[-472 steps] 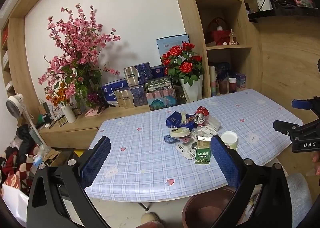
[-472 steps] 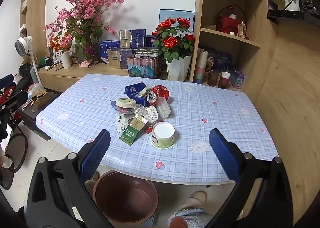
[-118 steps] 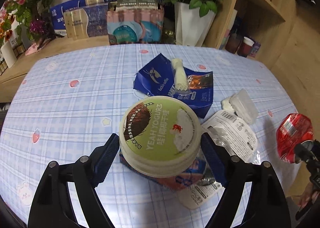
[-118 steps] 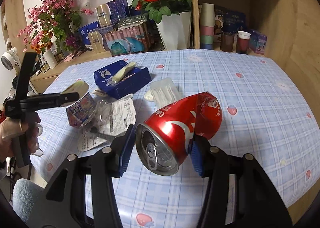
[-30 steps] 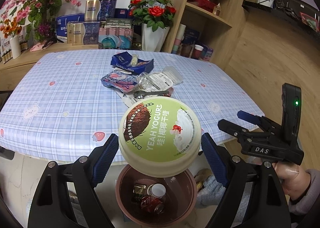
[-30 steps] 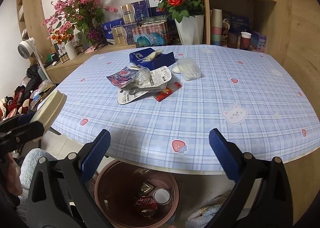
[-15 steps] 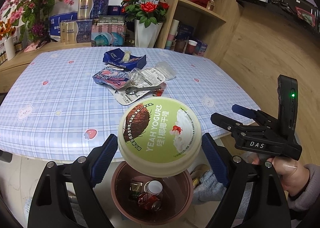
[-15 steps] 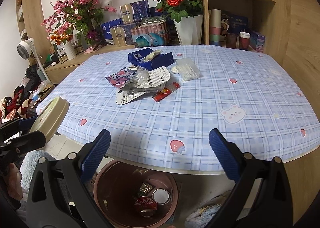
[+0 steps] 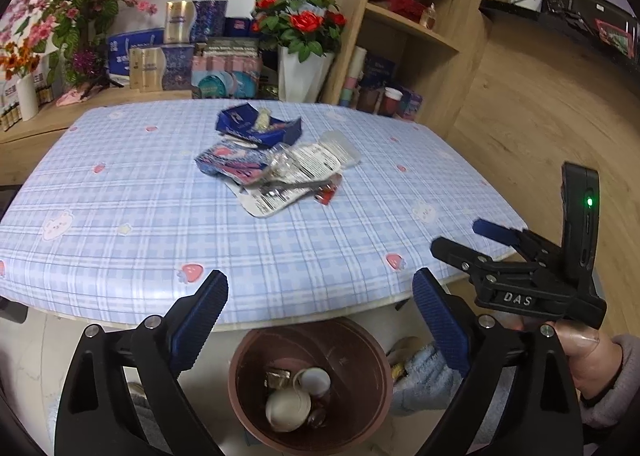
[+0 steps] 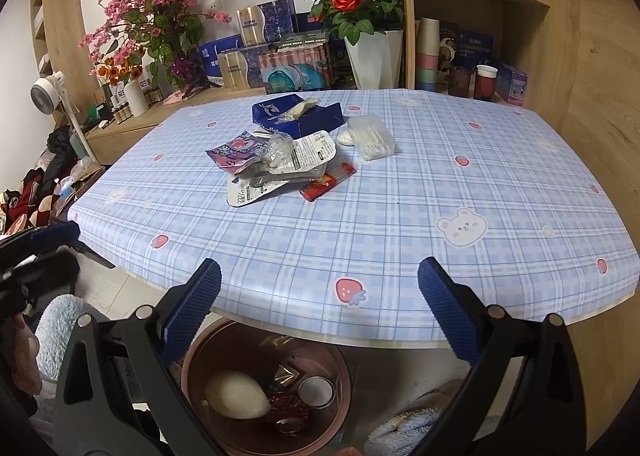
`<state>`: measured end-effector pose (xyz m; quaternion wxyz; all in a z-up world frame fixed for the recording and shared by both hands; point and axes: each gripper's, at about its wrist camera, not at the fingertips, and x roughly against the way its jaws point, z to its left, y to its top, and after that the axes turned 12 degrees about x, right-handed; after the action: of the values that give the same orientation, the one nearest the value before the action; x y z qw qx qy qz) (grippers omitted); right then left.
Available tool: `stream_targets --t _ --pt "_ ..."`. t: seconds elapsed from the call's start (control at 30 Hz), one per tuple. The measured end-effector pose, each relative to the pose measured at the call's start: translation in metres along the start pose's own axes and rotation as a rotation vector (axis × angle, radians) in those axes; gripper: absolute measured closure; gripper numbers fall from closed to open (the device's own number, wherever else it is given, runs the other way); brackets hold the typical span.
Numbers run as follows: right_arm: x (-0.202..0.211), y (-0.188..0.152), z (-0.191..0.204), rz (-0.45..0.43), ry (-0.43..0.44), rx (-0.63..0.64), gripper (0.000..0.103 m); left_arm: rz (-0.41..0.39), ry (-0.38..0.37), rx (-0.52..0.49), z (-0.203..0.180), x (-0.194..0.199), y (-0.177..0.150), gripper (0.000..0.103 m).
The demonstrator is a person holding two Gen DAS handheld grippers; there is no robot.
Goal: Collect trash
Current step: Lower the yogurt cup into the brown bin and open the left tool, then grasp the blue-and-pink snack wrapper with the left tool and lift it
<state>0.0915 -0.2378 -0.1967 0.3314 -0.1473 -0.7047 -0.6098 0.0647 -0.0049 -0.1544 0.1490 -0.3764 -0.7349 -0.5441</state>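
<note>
Your left tongs are opening, empty: the yogurt tub they held a moment ago now lies in the bin. Right tongs gape empty; wrappers remain on the counter
</note>
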Motion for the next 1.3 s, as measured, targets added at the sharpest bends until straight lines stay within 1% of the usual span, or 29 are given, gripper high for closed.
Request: stream_targets --t 0.1,0.4,0.6,0.67,0.97,1.07,1.13,1.3 --pt "-0.001 -0.001 -0.001 0.003 -0.006 -0.003 0.006 -0.037 0.025 0.014 0.006 0.004 0.003 0.012" --pt "-0.002 -0.002 -0.003 -0.013 -0.030 -0.005 0.006 -0.098 0.069 0.090 0.031 0.011 0.011 0.011" --pt "-0.004 -0.003 -0.005 -0.022 -0.033 0.002 0.006 -0.118 0.103 0.084 0.038 0.011 0.015 0.012" --pt "-0.005 -0.003 -0.005 -0.023 -0.033 0.007 0.006 -0.117 0.114 0.081 0.040 0.010 0.016 0.012" --pt "-0.012 -0.002 -0.007 -0.022 -0.020 0.005 0.006 -0.092 0.120 0.114 0.050 -0.001 0.024 0.012" --pt "-0.018 -0.002 -0.009 -0.010 -0.021 0.005 0.006 -0.074 0.115 0.137 0.054 -0.008 0.027 0.016" --pt "-0.024 -0.001 -0.011 0.005 -0.007 0.003 0.006 -0.061 0.116 0.141 0.055 -0.012 0.028 0.020" --pt "-0.037 0.001 -0.014 0.028 -0.042 0.020 0.006 -0.028 0.095 0.153 0.058 -0.029 0.036 0.029"
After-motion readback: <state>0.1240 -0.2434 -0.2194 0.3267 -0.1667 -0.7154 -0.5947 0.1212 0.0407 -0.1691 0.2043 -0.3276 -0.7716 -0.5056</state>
